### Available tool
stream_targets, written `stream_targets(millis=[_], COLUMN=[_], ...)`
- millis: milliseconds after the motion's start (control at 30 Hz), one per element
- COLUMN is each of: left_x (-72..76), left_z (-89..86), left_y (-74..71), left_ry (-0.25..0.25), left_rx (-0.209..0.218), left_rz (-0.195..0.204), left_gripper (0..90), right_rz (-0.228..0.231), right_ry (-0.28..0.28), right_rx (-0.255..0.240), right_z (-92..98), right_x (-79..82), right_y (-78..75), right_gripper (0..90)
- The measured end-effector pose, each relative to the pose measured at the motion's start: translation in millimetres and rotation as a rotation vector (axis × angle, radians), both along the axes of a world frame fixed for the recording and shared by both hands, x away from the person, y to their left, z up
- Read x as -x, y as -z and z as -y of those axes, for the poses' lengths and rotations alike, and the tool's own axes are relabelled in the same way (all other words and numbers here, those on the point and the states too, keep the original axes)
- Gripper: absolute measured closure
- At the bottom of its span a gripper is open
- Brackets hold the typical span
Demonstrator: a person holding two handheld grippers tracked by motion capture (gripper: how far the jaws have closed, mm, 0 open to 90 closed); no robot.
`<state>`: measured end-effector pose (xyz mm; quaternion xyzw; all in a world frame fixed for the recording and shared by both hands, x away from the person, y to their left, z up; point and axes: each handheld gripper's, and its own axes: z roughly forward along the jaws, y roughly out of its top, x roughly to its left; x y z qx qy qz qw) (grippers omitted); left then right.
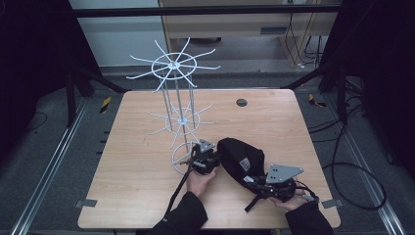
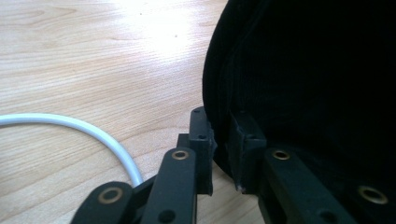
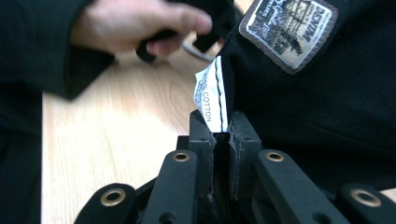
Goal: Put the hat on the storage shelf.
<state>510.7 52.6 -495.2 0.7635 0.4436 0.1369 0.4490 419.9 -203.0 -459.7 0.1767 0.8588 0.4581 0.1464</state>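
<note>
Near the worktop's (image 1: 147,147) front, my left tongs (image 1: 204,160) and right tongs (image 1: 274,183) clench the black cap (image 1: 240,159) stretched between them, just right of the wire rack (image 1: 177,117).

A table (image 1: 147,161) of pale wood-grain board is seen, smooth with a soft sheen where light is caught. The cap (image 1: 240,156) is made of black matt cloth, finely ribbed in the left gripper view; a woven patch (image 3: 289,30) with a stitched brown edge and a white printed fabric label (image 3: 212,95) are carried on it. The rack (image 1: 176,98) is formed of thin wire coated glossy white. Both grippers, left (image 2: 222,135) and right (image 3: 223,130), are built of matt black plastic with brass-coloured rivets
</note>
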Motion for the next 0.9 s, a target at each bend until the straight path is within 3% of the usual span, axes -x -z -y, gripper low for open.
stream_targets(millis=[167, 233, 367, 400, 467, 533, 600, 633, 667, 767, 900], left_x=[12.5, 26.3, 36.7, 39.2, 40.8, 36.9, 30.7, 22.8, 22.8, 6.8, -11.2], left_z=[-7.7, -14.6, -20.3, -21.5, -22.2, -20.8, -19.1, -11.6, -11.6, 8.6, 37.9], left_y=[-8.9, -18.2, -25.6, -27.0, -27.5, -25.1, -22.2, -18.8, -18.8, -14.6, -10.0], left_ry=[0.01, 0.016, 0.029, 0.03, 0.033, 0.019, 0.019, 0.007, 0.007, 0.005, 0.009], left_rx=[-0.021, -0.044, -0.072, -0.08, -0.103, -0.101, -0.073, -0.039, -0.039, -0.023, -0.005], left_rz=[-0.025, -0.021, -0.007, -0.003, 0.013, 0.013, -0.005, -0.004, -0.004, 0.021, 0.037], left_gripper=[65.9, 61.3, 57.2, 56.8, 68.3, 76.5, 78.9, 81.5, 82.0, 82.1, 80.9], right_rz=[0.006, 0.012, 0.022, 0.024, 0.031, 0.044, 0.073, 0.107, 0.107, 0.156, 0.192], right_ry=[0.019, 0.046, 0.075, 0.079, 0.098, 0.122, 0.151, 0.179, 0.179, 0.212, 0.203], right_rx=[0.005, 0.002, 0.009, 0.009, 0.01, -0.005, -0.034, -0.061, -0.061, -0.091, -0.111], right_z=[1.4, 5.9, 9.8, 10.6, 12.5, 16.4, 22.9, 29.2, 29.2, 33.9, 29.4], right_x=[1.7, 1.9, 2.0, 1.8, 2.0, 1.9, 1.4, 1.4, 1.4, 0.4, -1.0], right_y=[1.1, 1.5, 0.7, 0.9, 0.0, -4.1, -11.3, -20.2, -20.2, -33.4, -44.7], right_gripper=[82.3, 82.4, 82.4, 82.4, 82.5, 82.5, 82.5, 82.6, 82.6, 82.6, 82.6])
